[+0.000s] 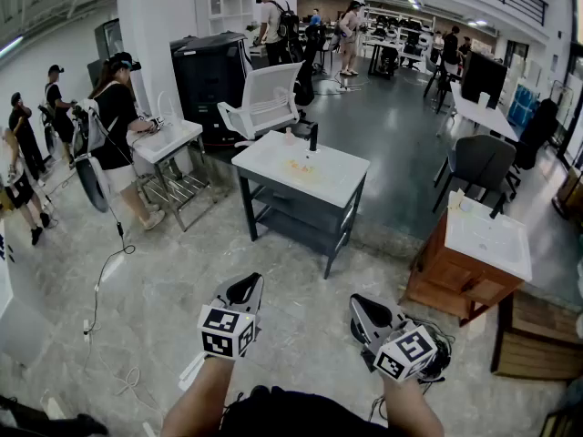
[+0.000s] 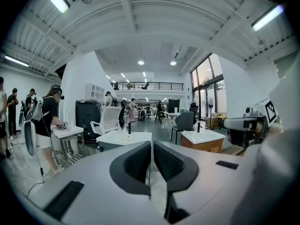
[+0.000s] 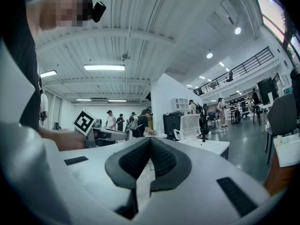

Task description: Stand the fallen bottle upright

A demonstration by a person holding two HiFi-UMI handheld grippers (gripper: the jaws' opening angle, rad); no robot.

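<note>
A white-topped table (image 1: 339,182) stands a few steps ahead of me in the head view. On it stand a black faucet (image 1: 313,137) and a small pale bottle (image 1: 289,136). A yellowish thing (image 1: 301,167) lies flat on the top, too small to make out. My left gripper (image 1: 248,286) and right gripper (image 1: 364,309) are held low over the floor, well short of the table. Both are shut with nothing between the pads. The left gripper (image 2: 152,159) looks toward the table (image 2: 123,137). The right gripper (image 3: 150,154) sees the left gripper's marker cube (image 3: 85,122).
A wooden sink cabinet (image 1: 455,276) stands to the right, and a white chair (image 1: 266,100) and a black cabinet (image 1: 208,73) behind the table. People (image 1: 117,126) work at a small bench on the left. Cables (image 1: 105,276) trail over the floor.
</note>
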